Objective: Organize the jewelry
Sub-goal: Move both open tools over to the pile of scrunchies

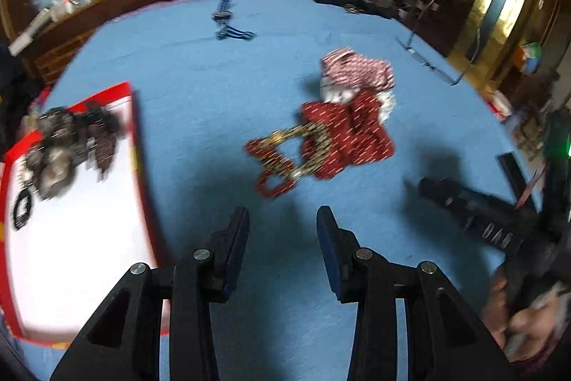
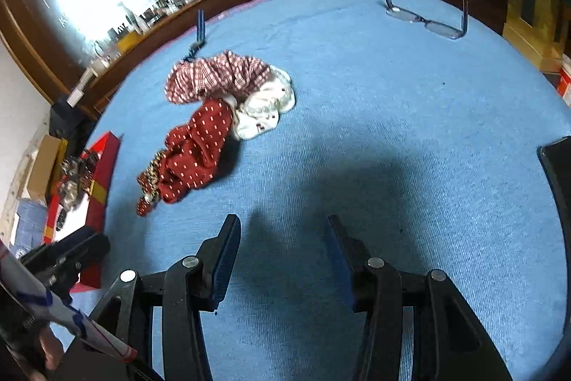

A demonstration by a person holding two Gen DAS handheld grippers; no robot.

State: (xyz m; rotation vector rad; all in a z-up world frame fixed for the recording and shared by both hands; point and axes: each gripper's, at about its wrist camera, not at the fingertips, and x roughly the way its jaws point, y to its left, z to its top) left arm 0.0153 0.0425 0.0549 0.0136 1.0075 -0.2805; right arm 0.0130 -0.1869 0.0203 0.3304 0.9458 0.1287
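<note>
A blue-covered counter (image 2: 357, 95) fills both views. At its left edge a red-rimmed white tray (image 1: 137, 145) is seen, with dark ornaments (image 1: 64, 145) heaped in its far corner; their exact kind cannot be made out through the blur. Near the middle of the counter, well apart from the tray, a pile of scrunchies is found: a checked one (image 2: 214, 74) furthest, a white one (image 2: 267, 109) just beside it, and a dark red dotted one (image 2: 196, 152) nearest. A gold-and-red chain piece (image 1: 289, 152) is partly tucked under the dotted one, so its full length is hidden. A pair of glasses (image 2: 424, 20) is set far off to the right, and a blue strap-like item (image 1: 228, 20) at the far side cannot be identified.

The left tongs (image 1: 282, 238) are held spread above bare cloth, with nothing pinched. The right tongs (image 2: 283, 245) are likewise spread and empty.

The scrunchies are judged light, soft and easily squashed; a pinch on a raised fold should serve. The chain is judged limp and likely slippery, best taken at a bunched section, since a single strand may slide out.
</note>
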